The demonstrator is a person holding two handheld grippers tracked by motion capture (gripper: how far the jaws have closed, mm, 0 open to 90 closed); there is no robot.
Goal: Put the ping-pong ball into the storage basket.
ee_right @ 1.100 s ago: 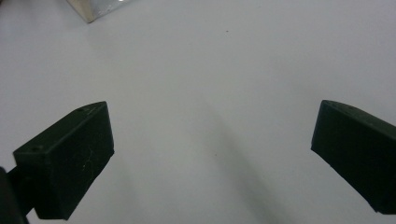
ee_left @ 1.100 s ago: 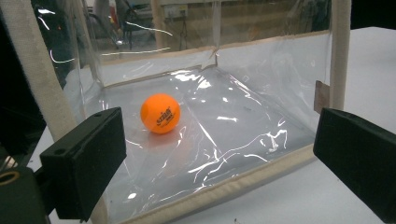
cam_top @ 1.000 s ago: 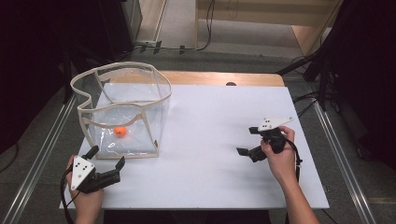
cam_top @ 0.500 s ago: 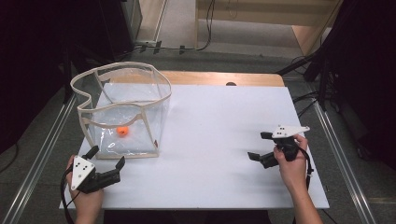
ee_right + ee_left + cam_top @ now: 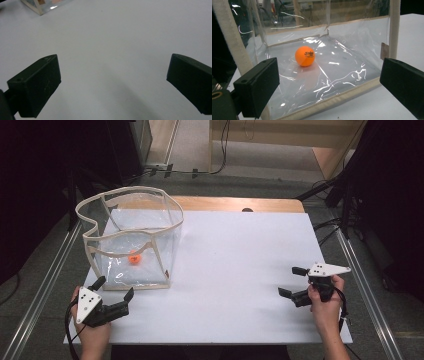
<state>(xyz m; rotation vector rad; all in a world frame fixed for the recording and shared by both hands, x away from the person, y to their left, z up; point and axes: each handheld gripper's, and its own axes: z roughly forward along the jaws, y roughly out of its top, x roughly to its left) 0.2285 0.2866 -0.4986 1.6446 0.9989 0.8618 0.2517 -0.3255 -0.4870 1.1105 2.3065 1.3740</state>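
Note:
A clear plastic bag (image 5: 131,240) with cream fabric edging stands open-topped at the table's left. An orange ping-pong ball (image 5: 133,259) (image 5: 305,56) lies on its floor, seen through the front wall. My left gripper (image 5: 114,289) (image 5: 329,82) rests at the near left corner just in front of the bag, open, jaws wide apart and empty. My right gripper (image 5: 291,281) (image 5: 112,85) is held over the near right of the white table (image 5: 240,265), open and empty, pointing left.
A wooden strip (image 5: 235,204) borders the table's far edge. Metal rails (image 5: 370,300) run along both sides. Cables and dark stands (image 5: 345,190) sit on the floor beyond the table. The bag's corner (image 5: 42,6) appears far off in the right gripper view.
My right gripper has drawn back toward the near right edge of the table, still open. The left gripper, bag and ball have stayed put.

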